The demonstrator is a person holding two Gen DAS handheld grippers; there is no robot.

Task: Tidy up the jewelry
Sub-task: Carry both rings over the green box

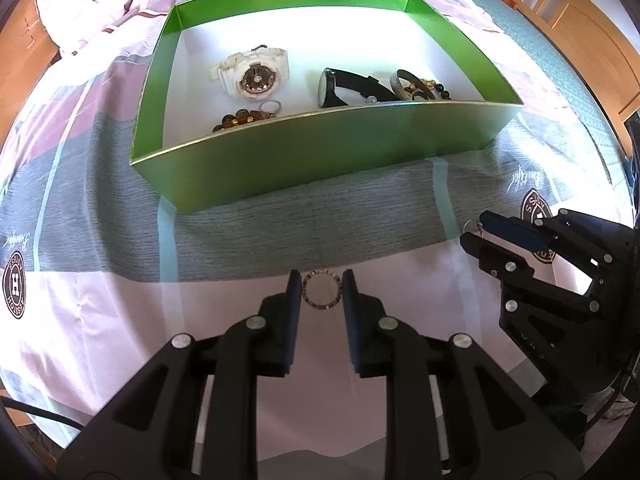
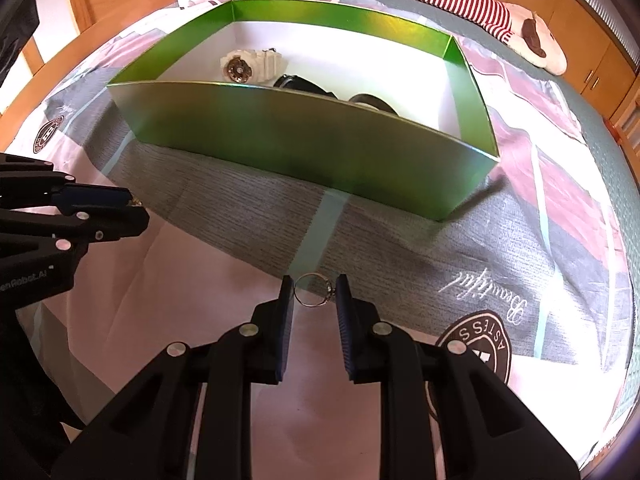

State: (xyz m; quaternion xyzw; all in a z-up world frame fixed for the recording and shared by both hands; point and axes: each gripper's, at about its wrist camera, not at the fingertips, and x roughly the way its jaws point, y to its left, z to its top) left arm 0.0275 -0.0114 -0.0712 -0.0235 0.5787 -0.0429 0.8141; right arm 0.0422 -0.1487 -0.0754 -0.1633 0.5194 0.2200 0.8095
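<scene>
The left claw (image 1: 322, 294) pinches a dark lettered ring (image 1: 322, 291) over the bed; the right claw (image 2: 315, 294) grips a thin silver ring (image 2: 314, 290); the bedsheet (image 2: 520, 240) reads "Beautiful" (image 2: 482, 294); beyond, the green box (image 1: 320, 148) holds a white watch (image 1: 250, 76) and a black watch (image 1: 340, 88).

Hidden in part behind the near wall of the green box (image 2: 304, 140): the black watch (image 2: 298, 82) and a dark band (image 2: 374, 103) beside it, only the tops showing in the right wrist view. Partly cut by that same wall in the left wrist view: the brown bead bracelet (image 1: 236, 117). Too small to read: lettering on the ring (image 1: 322, 291). Cut off by the frame's edge: the striped sleeve (image 2: 444, 0).
</scene>
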